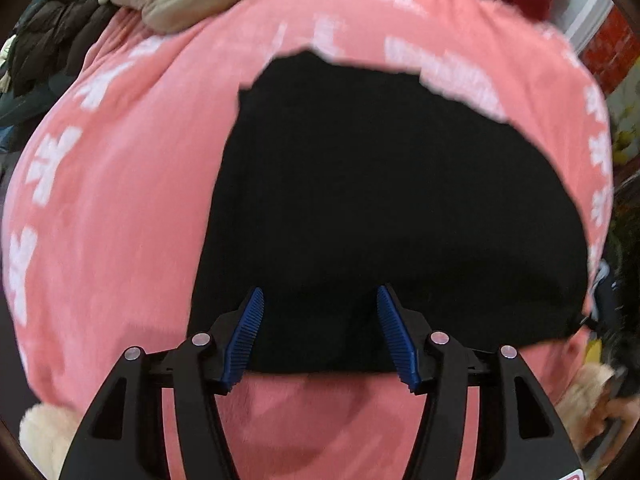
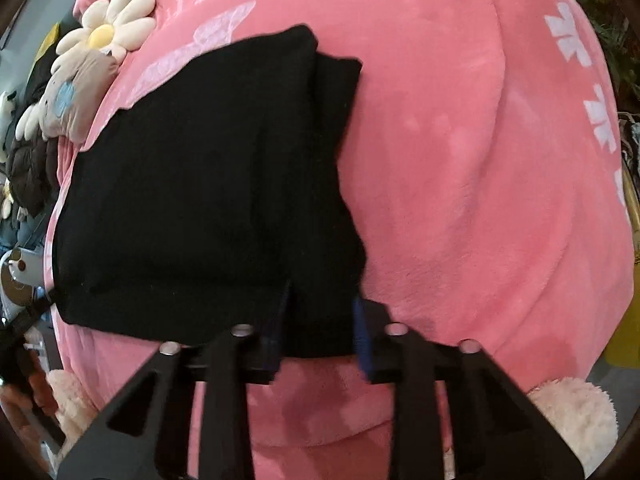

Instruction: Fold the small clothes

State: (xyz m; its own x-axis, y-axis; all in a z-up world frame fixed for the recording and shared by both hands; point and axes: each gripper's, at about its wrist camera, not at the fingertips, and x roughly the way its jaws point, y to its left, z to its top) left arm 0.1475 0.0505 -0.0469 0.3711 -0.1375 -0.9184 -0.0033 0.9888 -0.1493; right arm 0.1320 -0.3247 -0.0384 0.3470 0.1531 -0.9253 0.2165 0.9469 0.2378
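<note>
We judge the fold nearly done: the soft black folded garment (image 1: 380, 200) lies on the plush pink white-patterned blanket (image 1: 120, 200), so we should bring its near hem over evenly. The left gripper (image 1: 320, 300) hangs spread over that hem, gripping nothing. Only the right wrist view shows the stacked layers at the garment's right edge, where the right gripper (image 2: 322, 312) straddles a fold; we cannot tell whether it pinches.

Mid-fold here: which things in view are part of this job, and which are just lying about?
Part of the job:
- black garment, folded on the pink blanket
- left hand-held gripper, open at its near edge
- right hand-held gripper, fingers around its near corner

Lying about:
- daisy plush
- dark puffer jacket
</note>
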